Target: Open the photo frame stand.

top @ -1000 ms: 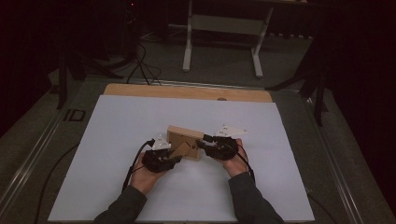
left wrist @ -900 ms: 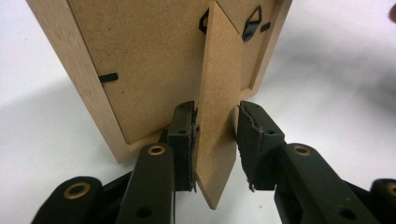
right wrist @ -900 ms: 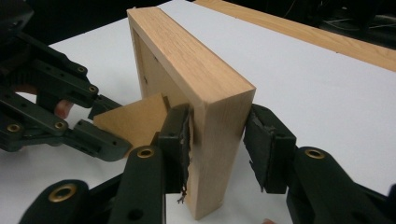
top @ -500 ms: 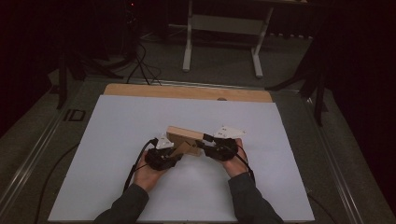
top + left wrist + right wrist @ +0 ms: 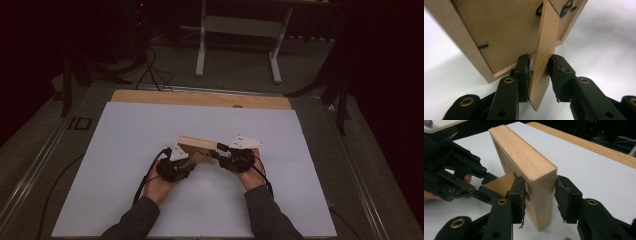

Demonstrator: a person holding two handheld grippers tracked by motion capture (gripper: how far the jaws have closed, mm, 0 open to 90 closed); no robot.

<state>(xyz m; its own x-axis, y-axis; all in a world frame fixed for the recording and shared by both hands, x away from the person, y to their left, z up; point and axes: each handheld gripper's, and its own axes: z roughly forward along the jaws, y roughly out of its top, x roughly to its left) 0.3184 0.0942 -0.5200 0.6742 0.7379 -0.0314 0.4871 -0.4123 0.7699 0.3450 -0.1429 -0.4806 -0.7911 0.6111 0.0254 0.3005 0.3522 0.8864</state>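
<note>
A light wooden picture frame stands tilted on its edge on the white table sheet between my two grippers. Its brown backboard faces my left gripper, which is shut on the thin fold-out stand strut; the strut sticks out from the back, with a pad against each face. My right gripper is shut across the thick side rail of the frame. In the high view the left gripper and right gripper meet at the frame's near side. Small black clips hold the backboard.
The white sheet covers most of the table, with a bare wooden strip along the far edge. Beyond it stands a white-legged bench on a dark floor with cables. Both forearms enter from the bottom.
The frame has tipped more upright between the grippers. My left hand has shifted slightly with the strut; the right hand has stayed put.
</note>
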